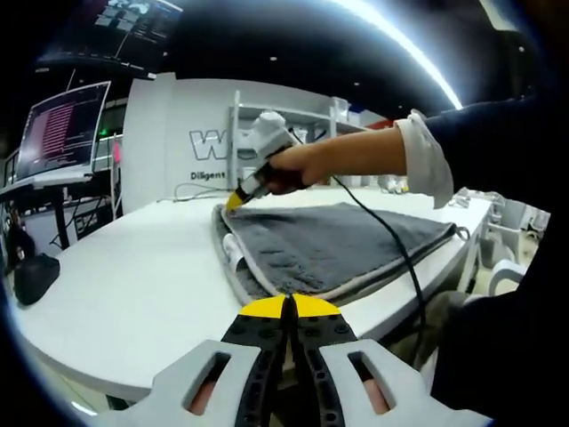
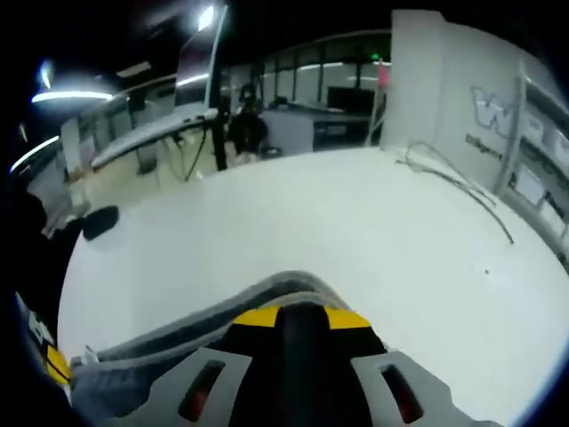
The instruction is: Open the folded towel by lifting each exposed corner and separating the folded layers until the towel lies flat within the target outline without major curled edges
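One towel: grey towel (image 1: 333, 245), still folded, lying on white desk (image 1: 133, 276) toward its right edge
Towel axis: long side runs from near edge to far edge
Two grippers: left gripper (image 1: 289, 307) pressed together on near towel hem; right gripper (image 1: 236, 199) at far-left towel corner, jaw state can't tell
Monitors: two (image 1: 62, 129)
Cable: one on desk (image 2: 453, 182)
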A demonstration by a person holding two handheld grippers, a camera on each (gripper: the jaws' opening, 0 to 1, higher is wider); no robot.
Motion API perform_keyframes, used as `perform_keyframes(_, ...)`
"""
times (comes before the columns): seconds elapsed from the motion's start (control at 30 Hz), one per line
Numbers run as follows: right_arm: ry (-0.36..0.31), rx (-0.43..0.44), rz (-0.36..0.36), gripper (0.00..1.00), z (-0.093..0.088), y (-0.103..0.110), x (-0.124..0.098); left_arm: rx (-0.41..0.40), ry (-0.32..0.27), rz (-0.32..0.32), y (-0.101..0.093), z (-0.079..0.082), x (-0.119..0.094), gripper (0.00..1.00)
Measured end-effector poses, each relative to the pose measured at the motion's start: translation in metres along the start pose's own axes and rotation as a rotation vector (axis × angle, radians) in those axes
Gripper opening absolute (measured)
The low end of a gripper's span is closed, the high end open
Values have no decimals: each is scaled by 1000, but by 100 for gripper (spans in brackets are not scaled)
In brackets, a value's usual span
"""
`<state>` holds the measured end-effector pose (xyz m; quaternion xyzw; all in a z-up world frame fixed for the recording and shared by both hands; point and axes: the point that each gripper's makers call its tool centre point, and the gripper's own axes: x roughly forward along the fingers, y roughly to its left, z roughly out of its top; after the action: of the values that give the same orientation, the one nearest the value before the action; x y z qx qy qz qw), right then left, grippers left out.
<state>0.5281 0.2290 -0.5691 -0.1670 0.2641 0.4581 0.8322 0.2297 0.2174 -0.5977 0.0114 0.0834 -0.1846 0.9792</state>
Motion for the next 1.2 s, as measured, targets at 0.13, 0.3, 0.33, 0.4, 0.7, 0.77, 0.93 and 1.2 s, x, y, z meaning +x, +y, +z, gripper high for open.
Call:
perform_keyframes(0.13,-33,16,10,14,0,6,0,6,0,1,0,0,0,1)
perform_keyframes(0.3,-71,1,-7,10,4,10,2,11,0,2,0,0,0,1)
perform_keyframes(0.33,-72,-6,-5,8,6,10,3,12,0,2,0,0,0,1)
perform_keyframes(0.4,-65,-9,-2,6,3,12,7,12,0,2,0,0,0,1)
perform_keyframes(0.7,-58,-24,-17,0,-1,8,19,8,-4,-2,0,0,0,1)
perform_keyframes(0.77,-53,-26,-22,0,-4,7,23,7,-5,-2,0,0,0,1)
perform_keyframes(0.93,-53,-1,-20,0,-8,10,27,6,-7,-2,0,0,0,1)
perform_keyframes(1.2,-31,-22,-39,0,-15,11,33,1,-9,-5,1,0,1,1)
